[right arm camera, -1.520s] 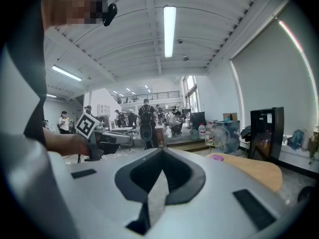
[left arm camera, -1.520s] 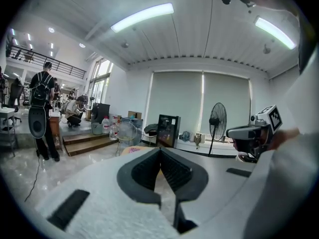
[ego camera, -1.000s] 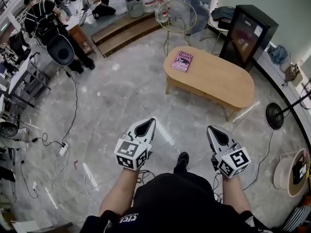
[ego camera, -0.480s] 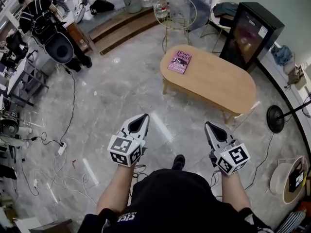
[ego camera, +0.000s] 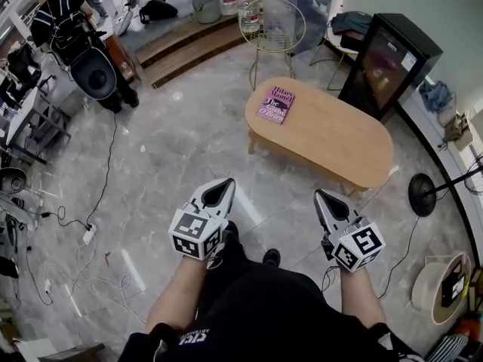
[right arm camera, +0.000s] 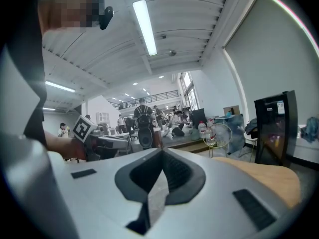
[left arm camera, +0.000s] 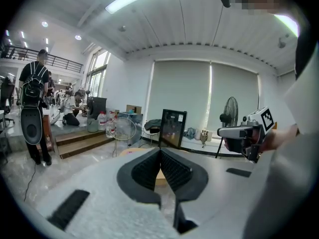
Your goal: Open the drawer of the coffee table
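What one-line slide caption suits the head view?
Shut left gripper and shut right gripper held short of the oval coffee table bearing a pink book.

**Coffee table** (ego camera: 332, 138): pale wood top, smooth and matt.
**Book** (ego camera: 275, 104), on the table's far left end: paper cover with a faint sheen.
**Floor** (ego camera: 181, 149), around the table: grey, marbled, stone-look tiles, polished, with bright streaks of reflected light.
**Chair** (ego camera: 272, 23), beyond the table: thin gold-coloured metal wire.
**Cabinet** (ego camera: 389, 55), beyond the table's right end: glossy black with a glass-like front.
**Left gripper** (ego camera: 226, 182) and **right gripper** (ego camera: 320, 196), on the table's near side: matt pale-grey plastic shells; black ribbed pads (left arm camera: 149, 168).
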Demonstrator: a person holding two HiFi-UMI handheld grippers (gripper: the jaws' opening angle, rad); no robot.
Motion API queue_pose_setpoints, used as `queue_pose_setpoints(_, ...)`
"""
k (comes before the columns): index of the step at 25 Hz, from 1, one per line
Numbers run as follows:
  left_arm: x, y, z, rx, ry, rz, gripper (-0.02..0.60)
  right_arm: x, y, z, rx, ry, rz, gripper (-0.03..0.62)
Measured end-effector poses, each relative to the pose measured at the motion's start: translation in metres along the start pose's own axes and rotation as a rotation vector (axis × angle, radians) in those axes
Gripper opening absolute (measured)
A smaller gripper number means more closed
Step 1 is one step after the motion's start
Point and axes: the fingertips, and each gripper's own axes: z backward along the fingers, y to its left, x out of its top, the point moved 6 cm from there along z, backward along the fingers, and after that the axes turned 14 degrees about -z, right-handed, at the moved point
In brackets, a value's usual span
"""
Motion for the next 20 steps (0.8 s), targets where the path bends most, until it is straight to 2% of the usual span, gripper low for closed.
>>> queue_pose_setpoints(5,-0.002,0.033,-0.029,-0.061,-0.022,0.004,0.005,0.005,-0.005,-0.034,-0.037,0.001,-0.005,0.005)
queue_pose_setpoints(14,0.005,0.154,-0.086,-0.141,-0.077,0.004,0.005,0.051,-0.009,-0.136,-0.157,-0.029,0.056,0.005)
queue_pose_setpoints(20,-0.012,0.208,-0.114,-0.226,-0.052,0.018,0.005,0.061,-0.005,-0.193,-0.225,-0.051,0.05,0.005)
